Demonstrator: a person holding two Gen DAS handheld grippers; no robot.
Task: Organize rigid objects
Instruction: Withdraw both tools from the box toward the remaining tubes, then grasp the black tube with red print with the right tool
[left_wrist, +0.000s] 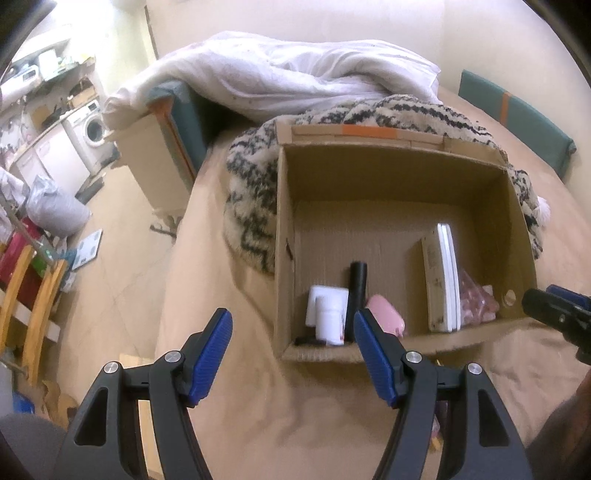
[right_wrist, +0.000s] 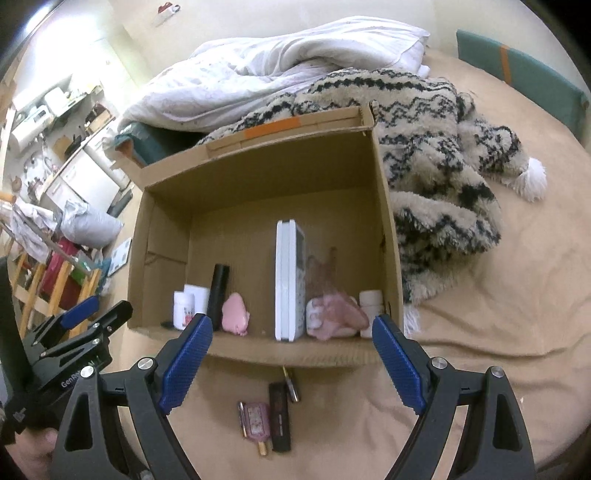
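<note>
Mostly the rigid items already stood inside the cardboard box at frame centre, lined along its near wall: white bottle, black tube, flat white case propped on edge, likely to save floor space. Below the box, a pink stick and dark bar lay unsorted on the tan bedsheet. Both the right gripper and the left gripper were spread, pinching nothing.
</note>
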